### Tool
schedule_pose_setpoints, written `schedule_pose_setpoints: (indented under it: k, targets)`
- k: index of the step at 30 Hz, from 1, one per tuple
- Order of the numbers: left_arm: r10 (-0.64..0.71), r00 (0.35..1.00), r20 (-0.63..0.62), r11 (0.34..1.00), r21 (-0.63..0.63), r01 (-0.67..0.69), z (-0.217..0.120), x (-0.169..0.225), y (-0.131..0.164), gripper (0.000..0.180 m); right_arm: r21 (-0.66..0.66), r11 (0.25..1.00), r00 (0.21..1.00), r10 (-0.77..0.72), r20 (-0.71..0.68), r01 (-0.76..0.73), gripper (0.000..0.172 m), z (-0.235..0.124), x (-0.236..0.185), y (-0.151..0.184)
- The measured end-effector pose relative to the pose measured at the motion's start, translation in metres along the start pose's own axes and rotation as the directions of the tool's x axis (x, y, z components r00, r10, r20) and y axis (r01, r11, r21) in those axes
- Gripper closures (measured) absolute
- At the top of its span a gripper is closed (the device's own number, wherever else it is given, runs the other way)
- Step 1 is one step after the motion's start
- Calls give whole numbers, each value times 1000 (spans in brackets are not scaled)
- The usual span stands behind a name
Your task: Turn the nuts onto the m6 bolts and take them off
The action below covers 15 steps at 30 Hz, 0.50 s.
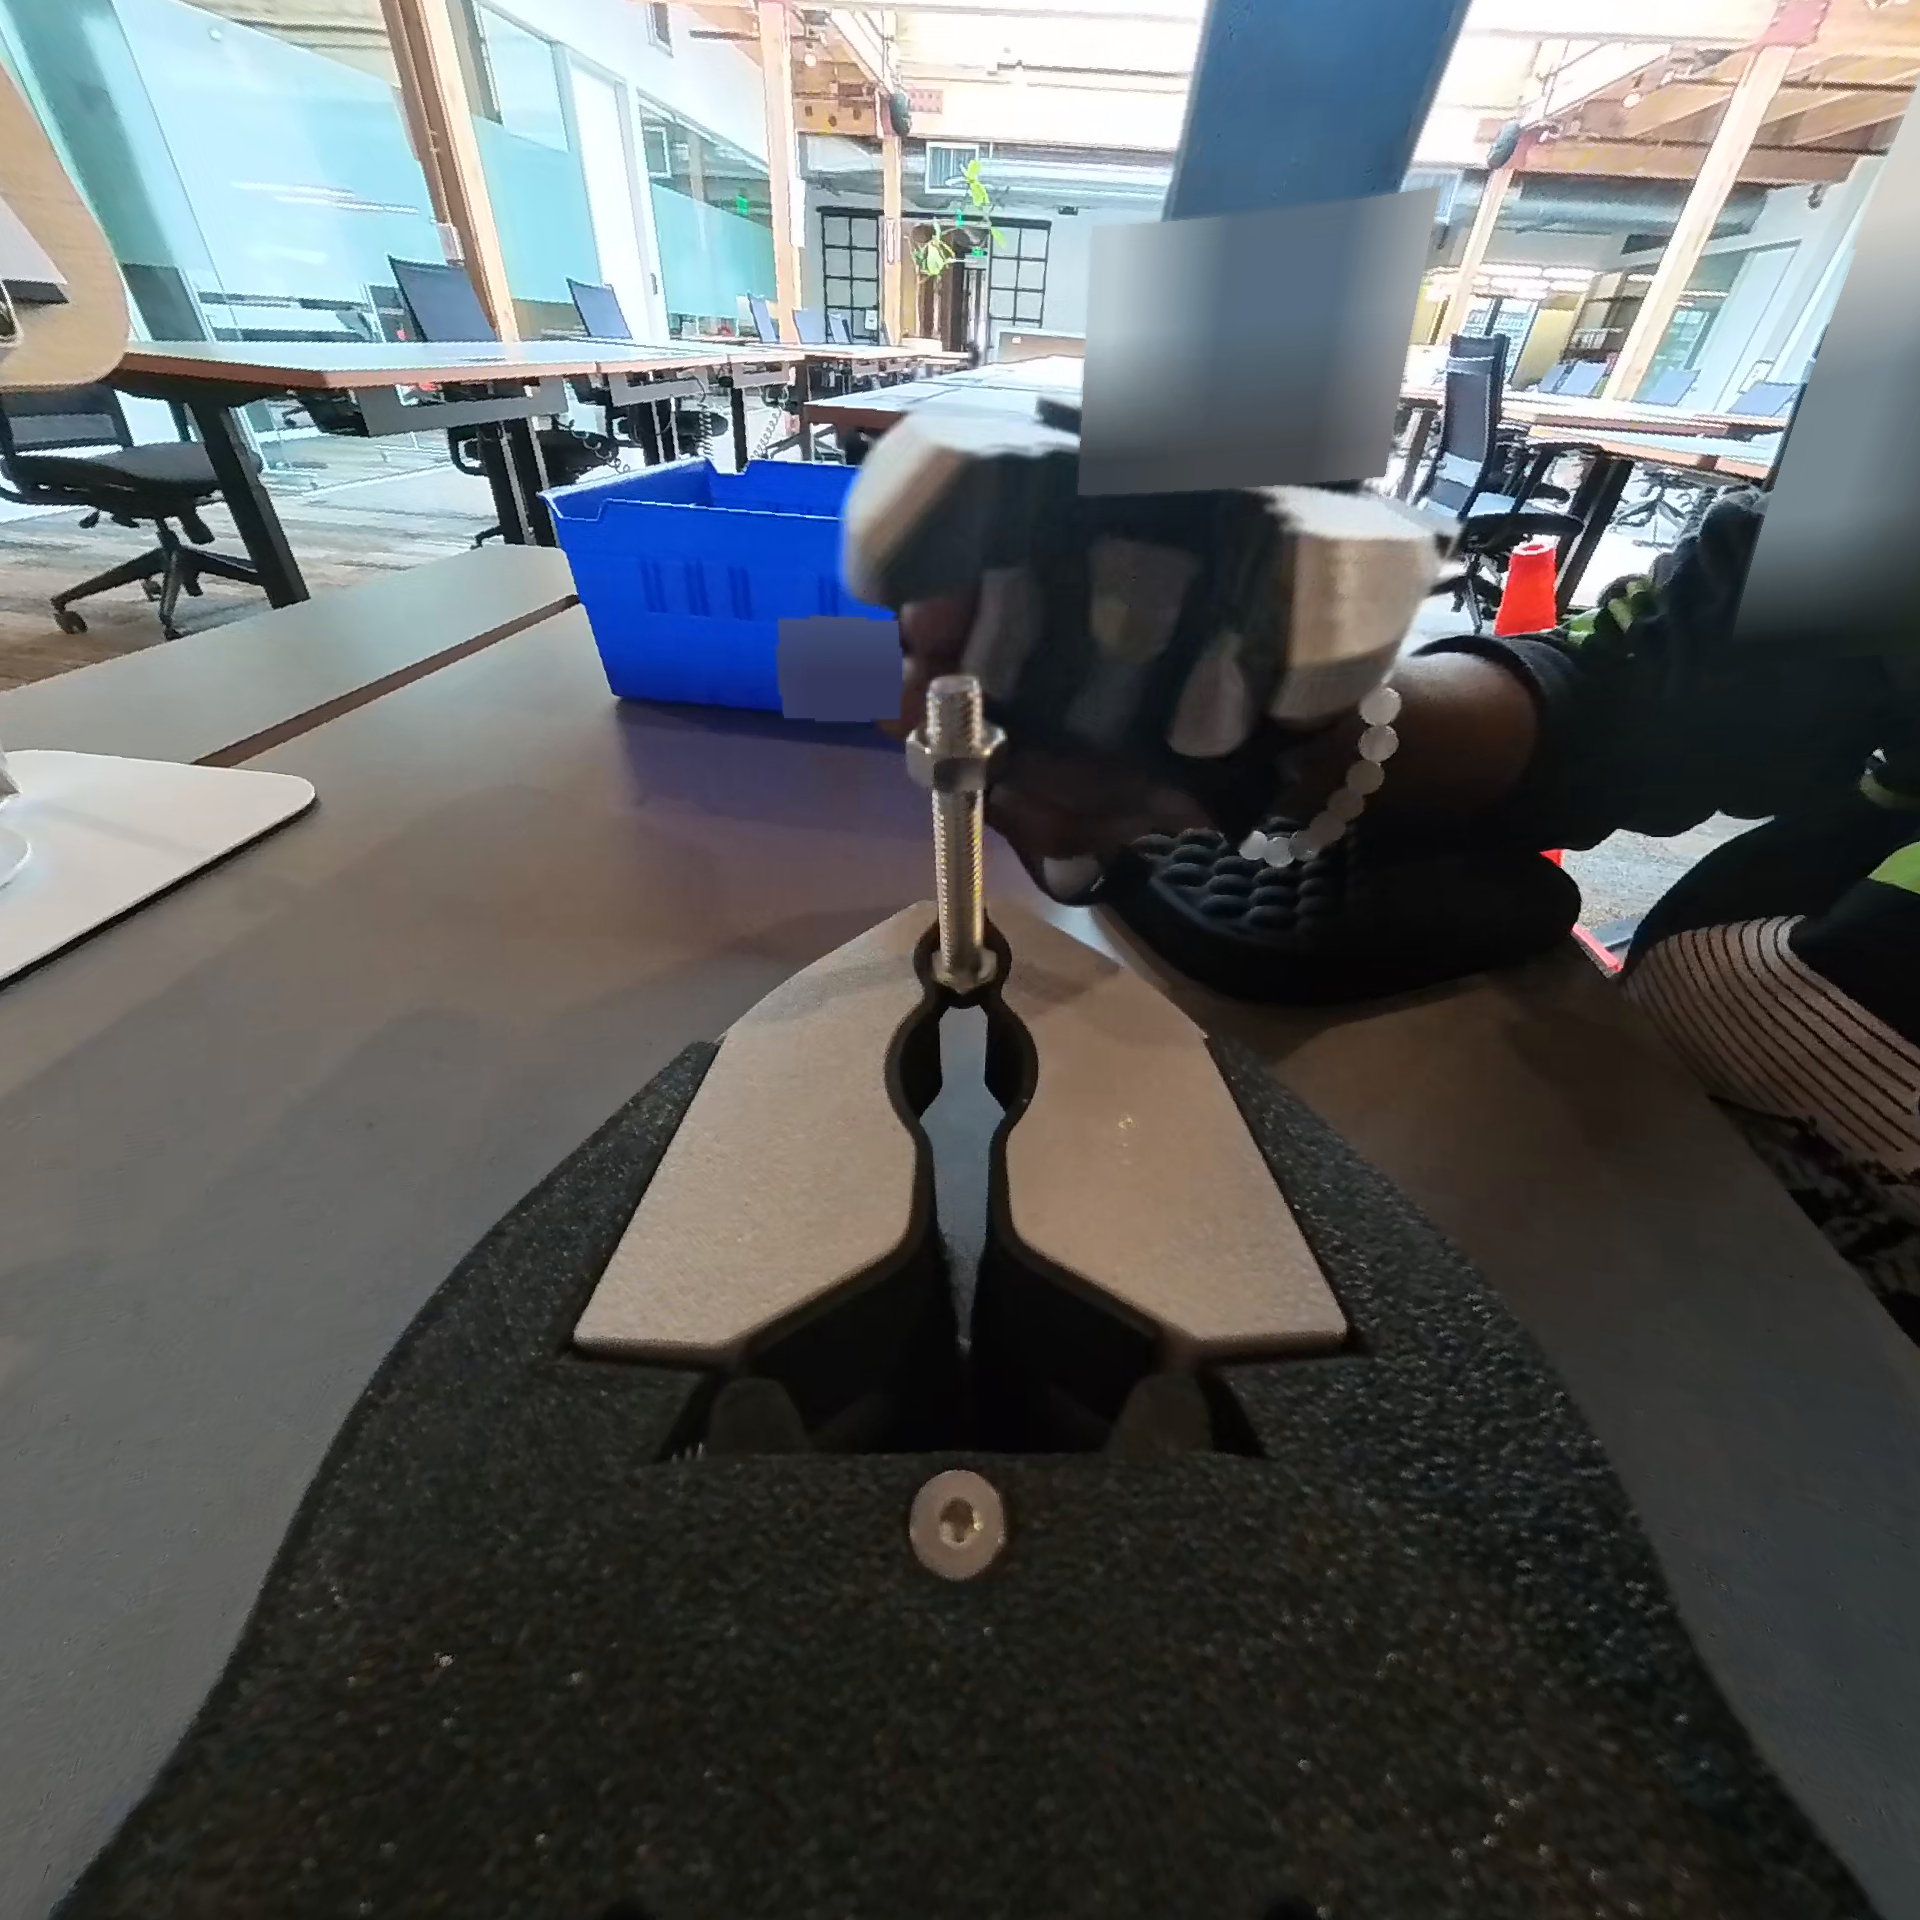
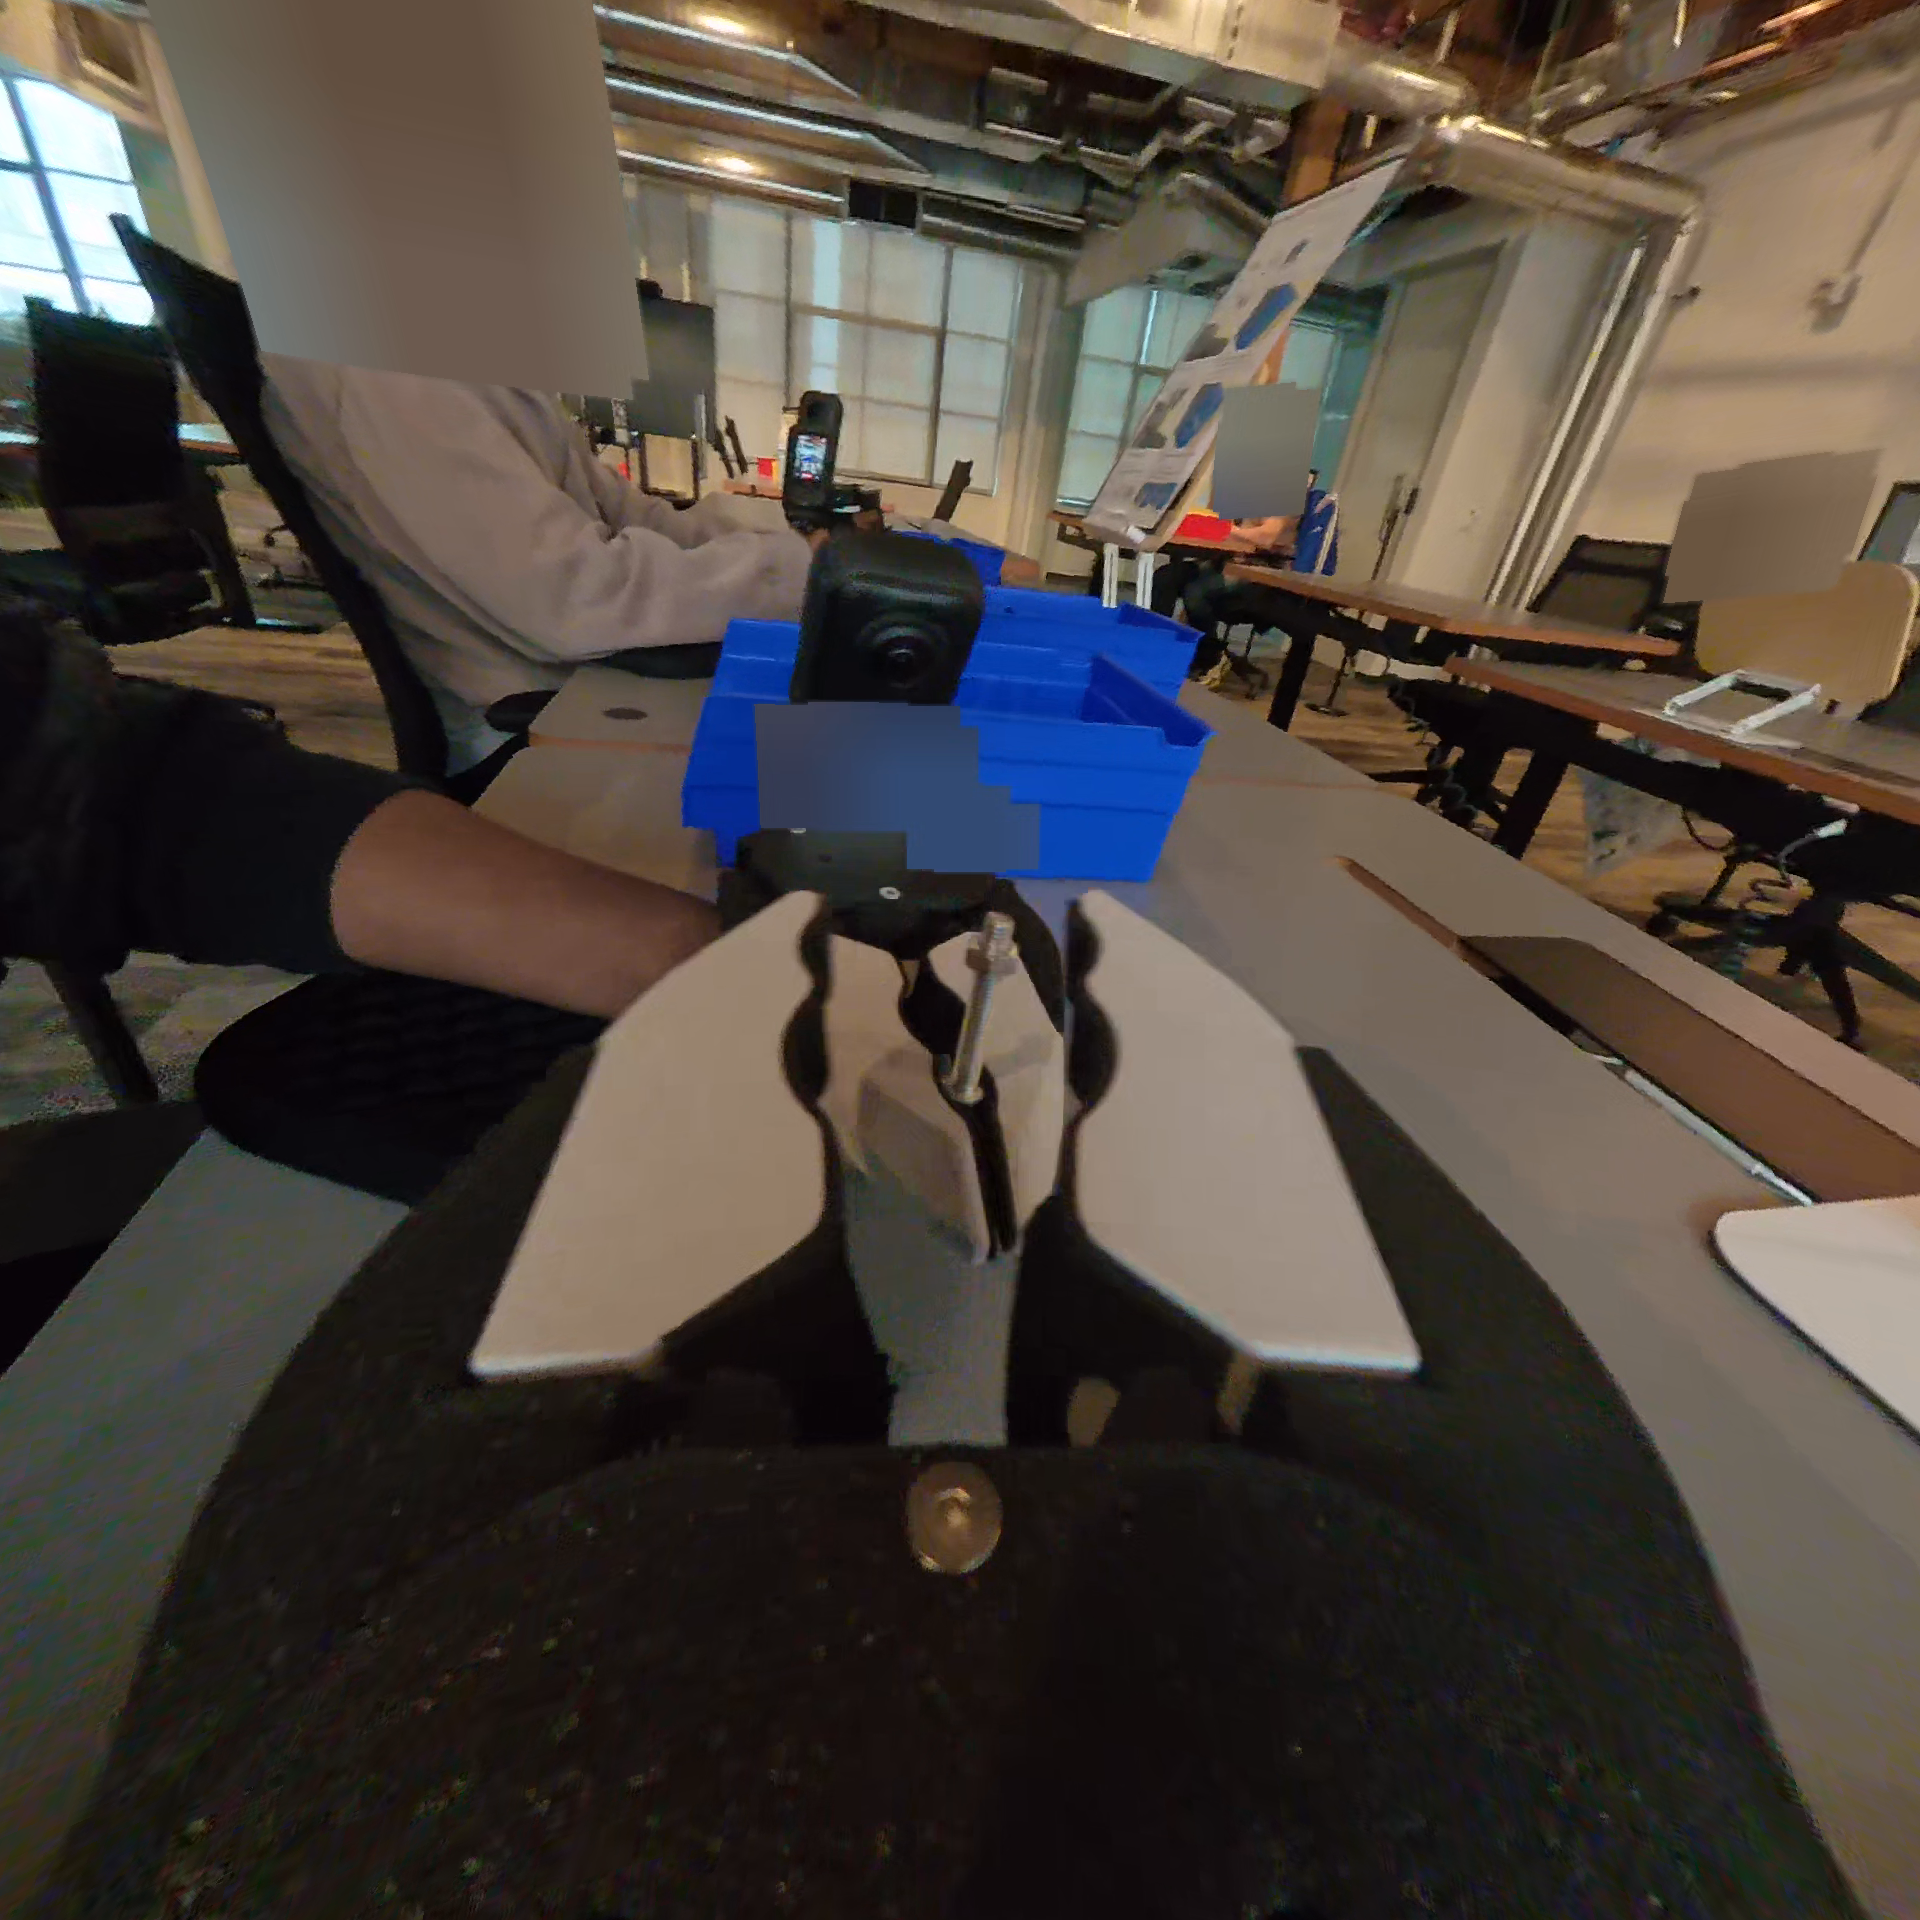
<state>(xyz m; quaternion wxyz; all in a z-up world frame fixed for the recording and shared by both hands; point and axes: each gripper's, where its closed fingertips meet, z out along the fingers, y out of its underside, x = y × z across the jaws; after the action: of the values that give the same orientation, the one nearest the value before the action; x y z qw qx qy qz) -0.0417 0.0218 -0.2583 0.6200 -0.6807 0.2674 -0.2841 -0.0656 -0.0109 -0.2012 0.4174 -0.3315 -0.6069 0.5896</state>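
Note:
My left gripper (image 1: 961, 935) is shut on the head end of a silver M6 bolt (image 1: 956, 852), which stands upright from its fingertips above the dark table (image 1: 468, 935). A hex nut (image 1: 954, 753) sits on the thread just below the bolt's top. In the right wrist view the same bolt (image 2: 980, 1013) and nut (image 2: 994, 961) stand between the wide-apart fingers of my right gripper (image 2: 945, 914). There is a gap on each side, and neither pad touches the nut. The right gripper (image 1: 1122, 592) shows blurred just behind the bolt in the left wrist view.
A blue bin (image 1: 707, 592) stands on the table behind the bolt; it also shows in the right wrist view (image 2: 1091, 790). A white pad (image 1: 125, 831) lies at the left. A black cushion (image 1: 1351, 914) lies under the person's forearm. Another person sits beyond (image 2: 468, 540). There is about 7 cm between the tips of the two grippers.

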Motion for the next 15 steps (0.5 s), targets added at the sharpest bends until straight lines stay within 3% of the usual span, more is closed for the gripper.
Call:
schedule_pose_setpoints:
  k: [2,5,8,9,12,15]
  targets:
    - [1,1000,1,1000,0,-1,0,0,0,178,-29,999,1000,30,3,-30,116,3,1,6]
    - [-4,1000,0,1000,-1,4,0,0,0,178,-50,998,998,39,41,-37,118,6,-6,10]
    - [-5,1000,-1,1000,2,5,0,0,0,178,-41,999,999,-11,41,13,161,1,-8,6]
    - [-5,1000,-2,1000,1,5,0,0,0,178,-24,999,999,-25,44,26,164,0,-9,3]
    - [-5,1000,-2,1000,0,5,0,0,0,178,-6,1000,1000,-9,16,9,159,-2,-3,0]
    - [-1,1000,-2,1000,-2,1,0,0,0,178,-31,999,1000,17,-2,-17,130,2,2,7]
